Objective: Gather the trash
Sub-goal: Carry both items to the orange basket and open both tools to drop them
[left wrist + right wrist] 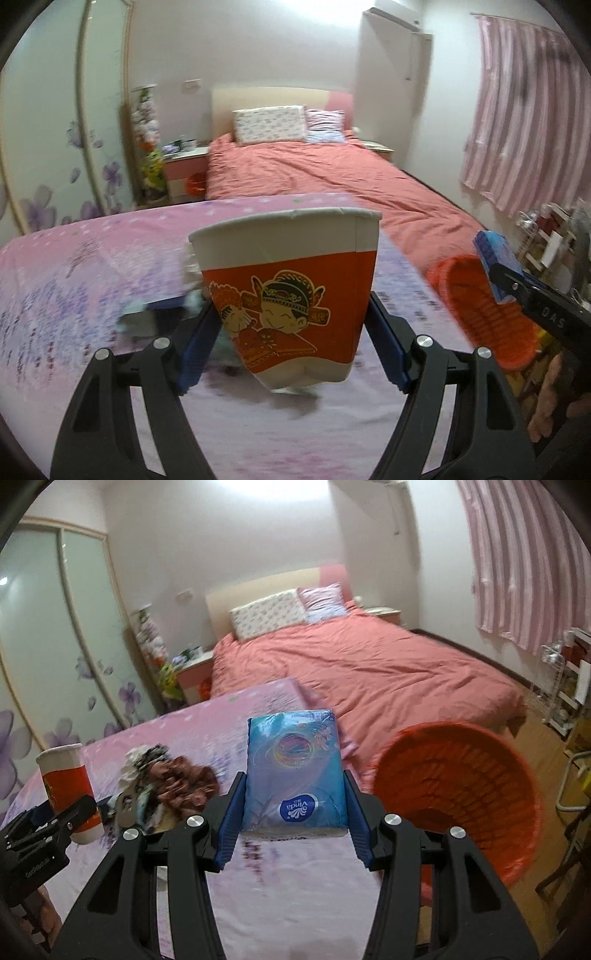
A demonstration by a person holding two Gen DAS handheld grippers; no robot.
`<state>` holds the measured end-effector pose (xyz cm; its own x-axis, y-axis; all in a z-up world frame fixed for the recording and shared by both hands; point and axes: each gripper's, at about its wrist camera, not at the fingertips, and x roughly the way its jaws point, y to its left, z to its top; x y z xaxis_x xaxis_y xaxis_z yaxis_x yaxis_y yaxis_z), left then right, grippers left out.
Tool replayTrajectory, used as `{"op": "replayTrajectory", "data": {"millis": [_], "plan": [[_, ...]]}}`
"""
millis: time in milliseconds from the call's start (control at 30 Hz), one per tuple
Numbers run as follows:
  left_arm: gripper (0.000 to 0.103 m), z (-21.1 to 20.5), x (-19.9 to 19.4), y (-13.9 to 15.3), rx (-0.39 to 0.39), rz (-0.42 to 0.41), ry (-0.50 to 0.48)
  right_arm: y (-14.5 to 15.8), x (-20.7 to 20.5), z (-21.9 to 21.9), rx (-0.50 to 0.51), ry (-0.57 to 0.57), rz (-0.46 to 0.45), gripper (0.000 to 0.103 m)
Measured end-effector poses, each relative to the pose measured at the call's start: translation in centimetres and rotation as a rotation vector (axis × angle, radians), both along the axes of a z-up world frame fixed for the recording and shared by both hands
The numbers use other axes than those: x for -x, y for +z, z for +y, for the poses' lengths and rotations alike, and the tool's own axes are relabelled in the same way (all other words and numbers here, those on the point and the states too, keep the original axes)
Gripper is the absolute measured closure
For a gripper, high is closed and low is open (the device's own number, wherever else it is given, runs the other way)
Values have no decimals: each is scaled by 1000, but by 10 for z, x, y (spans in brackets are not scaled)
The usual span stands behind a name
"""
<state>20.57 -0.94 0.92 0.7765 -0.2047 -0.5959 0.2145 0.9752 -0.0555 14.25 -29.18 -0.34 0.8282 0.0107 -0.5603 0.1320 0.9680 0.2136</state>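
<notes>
**Both grippers loaded; bin waits at the right**

At the left, a red-and-white paper cup (291, 291) is held between the blue pads of the left gripper (291, 332), gripped at its lower half with its mouth tipped away from the camera. It is carried clear above the pink floral sheet (74, 266); the low grip appears chosen to avoid crushing the rim.

Right of it, a blue tissue pack (295, 771) is clamped across its width by the right gripper (293, 812), its far end projecting beyond the pads.

At the far left of the right wrist view, a heap of crumpled scraps (166, 775) is seen lying on the sheet, uncollected.

At the right, an orange basket (458, 794) stands just beside the bed, its mouth turned toward the grippers, judged to be the destination. Both items are held near it, neither yet above the opening.
</notes>
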Motion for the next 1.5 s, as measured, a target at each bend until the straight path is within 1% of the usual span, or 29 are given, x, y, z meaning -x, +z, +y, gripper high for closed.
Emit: {"op": "replayTrajectory", "data": {"millis": [167, 267, 500, 800, 933, 1000, 1067, 1133, 1167, 1300, 1400, 1500], "plan": [[28, -53, 3, 3, 11, -1, -108, -2, 12, -30, 15, -69, -28, 52], [28, -82, 5, -1, 20, 7, -165, -5, 15, -48, 17, -105, -32, 52], [28, -154, 3, -11, 30, 30, -305, -16, 16, -91, -23, -186, -36, 52], [28, -233, -21, -30, 29, 83, -425, -37, 8, -137, -109, -247, -30, 52], [28, -257, -30, -39, 18, 111, -456, -46, 6, -153, -134, -269, -27, 52], [26, -261, -34, -45, 4, 119, -455, -52, 4, -162, -152, -270, -22, 50], [21, -263, -40, -51, -8, 133, -443, -56, -1, -166, -160, -261, -10, 49], [16, -261, -45, -57, -11, 149, -428, -60, -2, -166, -159, -255, 1, 42], [15, -259, -47, -60, -10, 155, -423, -61, -3, -165, -158, -252, 6, 37], [14, -245, -51, -67, -24, 167, -390, -62, 3, -160, -151, -259, 17, 36], [11, -231, -48, -67, -45, 152, -358, -57, 6, -156, -145, -257, 25, 36], [9, -205, -42, -67, -65, 131, -321, -51, 8, -145, -124, -242, 27, 36]]}}
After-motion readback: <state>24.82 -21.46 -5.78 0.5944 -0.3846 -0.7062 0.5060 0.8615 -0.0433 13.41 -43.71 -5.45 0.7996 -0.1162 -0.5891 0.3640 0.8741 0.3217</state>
